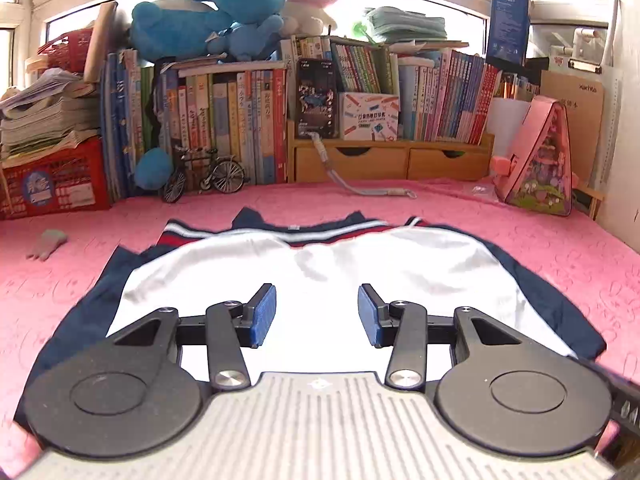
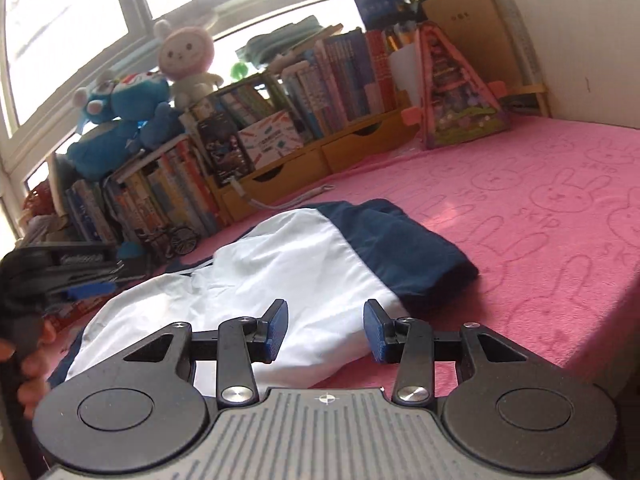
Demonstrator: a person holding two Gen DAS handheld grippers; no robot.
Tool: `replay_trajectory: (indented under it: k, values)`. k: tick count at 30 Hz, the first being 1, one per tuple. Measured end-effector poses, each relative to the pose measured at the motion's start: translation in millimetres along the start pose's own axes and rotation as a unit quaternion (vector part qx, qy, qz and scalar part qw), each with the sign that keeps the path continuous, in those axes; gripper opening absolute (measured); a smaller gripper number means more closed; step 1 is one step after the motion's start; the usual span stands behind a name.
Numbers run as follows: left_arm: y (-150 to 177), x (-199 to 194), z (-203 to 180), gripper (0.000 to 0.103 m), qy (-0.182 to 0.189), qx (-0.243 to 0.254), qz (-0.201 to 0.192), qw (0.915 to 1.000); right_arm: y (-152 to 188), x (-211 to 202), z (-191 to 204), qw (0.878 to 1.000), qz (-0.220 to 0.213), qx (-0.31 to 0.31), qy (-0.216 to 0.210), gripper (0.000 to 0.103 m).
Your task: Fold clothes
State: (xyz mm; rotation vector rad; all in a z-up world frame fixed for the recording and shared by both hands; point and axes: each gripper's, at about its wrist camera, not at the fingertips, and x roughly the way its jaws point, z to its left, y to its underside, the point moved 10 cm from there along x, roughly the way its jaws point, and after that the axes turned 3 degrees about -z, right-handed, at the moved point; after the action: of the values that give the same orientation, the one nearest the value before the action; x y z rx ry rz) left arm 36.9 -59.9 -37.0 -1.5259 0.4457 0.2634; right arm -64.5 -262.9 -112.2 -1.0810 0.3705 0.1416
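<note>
Both the left gripper [image 1: 317, 316] and the right gripper [image 2: 326, 330] stand open and empty, above the white-and-navy garment [image 1: 320, 276] ahead of them.

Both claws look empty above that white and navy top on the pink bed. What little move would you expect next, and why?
Probably the right gripper eases toward the navy sleeve to pinch its edge. Both it and the left gripper are open with nothing between the pads, and the garment lies flat on the pink blanket, that sleeve bunched out sideways, seemingly not yet folded in.
</note>
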Motion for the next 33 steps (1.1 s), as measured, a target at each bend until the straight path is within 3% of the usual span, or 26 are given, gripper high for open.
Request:
replay_trajectory:
  k: [4, 12, 28, 33]
  values:
    - [31, -19, -7, 0.043, -0.008, -0.04, 0.028, 0.9988, -5, 6, -25, 0.999, -0.006, 0.008, 0.038, 0.043]
    - [62, -16, -33, 0.042, -0.008, -0.004, 0.055, 0.9985, 1, 13, -35, 0.998, 0.021, 0.041, 0.042, 0.046]
    - [73, -12, -29, 0.042, -0.054, -0.041, 0.051, 0.9964, -3, 28, -38, 0.997, 0.019, 0.066, 0.038, 0.053]
    - [74, -12, -27, 0.042, -0.051, -0.044, 0.051, 0.9965, -10, 43, -38, 0.995, 0.031, 0.098, 0.005, 0.059]
